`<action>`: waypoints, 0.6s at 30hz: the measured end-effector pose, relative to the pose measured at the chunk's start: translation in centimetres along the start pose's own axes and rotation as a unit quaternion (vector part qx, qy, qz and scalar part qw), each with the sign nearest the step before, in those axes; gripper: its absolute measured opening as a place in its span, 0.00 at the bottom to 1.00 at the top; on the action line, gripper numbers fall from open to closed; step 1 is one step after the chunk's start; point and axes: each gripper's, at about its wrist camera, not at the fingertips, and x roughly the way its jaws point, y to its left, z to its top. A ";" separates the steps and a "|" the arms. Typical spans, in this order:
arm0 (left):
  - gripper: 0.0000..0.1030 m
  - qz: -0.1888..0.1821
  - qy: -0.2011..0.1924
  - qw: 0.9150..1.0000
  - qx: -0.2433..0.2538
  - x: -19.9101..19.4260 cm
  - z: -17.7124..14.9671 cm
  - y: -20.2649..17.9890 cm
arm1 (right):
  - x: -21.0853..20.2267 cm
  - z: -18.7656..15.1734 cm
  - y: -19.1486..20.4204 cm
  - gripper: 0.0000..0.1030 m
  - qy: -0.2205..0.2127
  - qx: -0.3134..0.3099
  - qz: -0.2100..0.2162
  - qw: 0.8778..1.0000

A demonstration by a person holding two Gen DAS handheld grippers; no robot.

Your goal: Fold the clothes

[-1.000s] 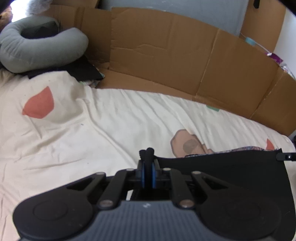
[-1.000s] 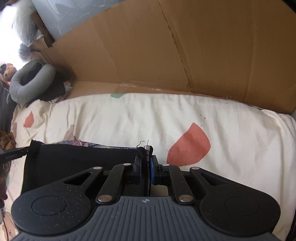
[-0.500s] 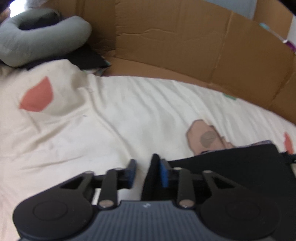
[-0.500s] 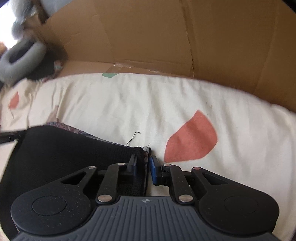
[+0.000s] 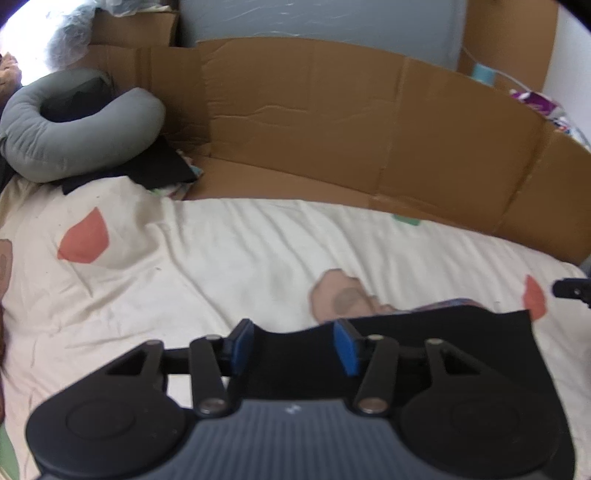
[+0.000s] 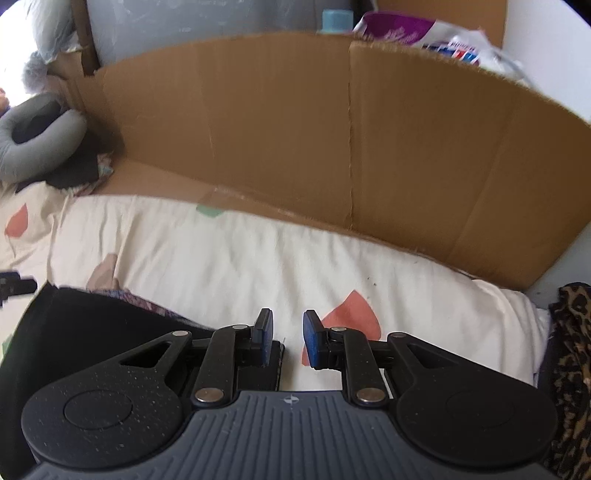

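Observation:
A black garment [image 5: 461,332] lies flat on the cream bedsheet [image 5: 229,266], with a strip of colourful patterned cloth [image 5: 454,303] peeking out at its far edge. My left gripper [image 5: 293,343] hovers over the garment's left corner. Its jaws are opening, and the blue pads [image 5: 242,345] stand apart from the cloth seen between them. In the right wrist view the garment [image 6: 92,325] fills the lower left. My right gripper [image 6: 289,338] hangs just off its right corner. Its jaws are opening too, with only bedsheet between them. Each view shows the other gripper's tip at its edge.
A brown cardboard wall [image 5: 351,122] runs along the bed's far side, with bags [image 6: 424,29] behind it. A grey neck pillow [image 5: 74,125] on dark cloth sits at the far left. Leopard-print fabric [image 6: 569,350] hangs at the bed's right end.
Both grippers were shut on the black garment's far corners. They have since opened, let go and risen. The garment now lies flat on the sheet.

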 end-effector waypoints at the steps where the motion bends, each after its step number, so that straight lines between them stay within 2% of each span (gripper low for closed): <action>1: 0.50 -0.003 -0.004 1.000 0.002 -0.4 -0.1 -0.3 | -0.3 0.1 0.2 0.24 -0.003 0.007 0.011 1.000; 4: 0.49 -0.011 -0.013 1.000 0.000 -1.1 -0.4 -0.9 | -1.0 -0.1 1.6 0.24 -0.011 0.010 0.054 0.998; 10: 0.43 -0.041 -0.012 0.999 -0.008 -0.7 -1.6 -1.4 | -1.1 -1.7 6.3 0.24 -0.018 -0.034 0.121 0.992; 14: 0.43 -0.050 -0.007 0.999 -0.007 0.2 -2.5 -1.8 | -0.7 -3.1 9.4 0.24 -0.017 -0.078 0.151 0.985; 18: 0.43 -0.053 -0.001 0.999 -0.006 1.1 -3.4 -1.9 | 0.6 -4.1 10.5 0.24 0.001 -0.091 0.151 0.984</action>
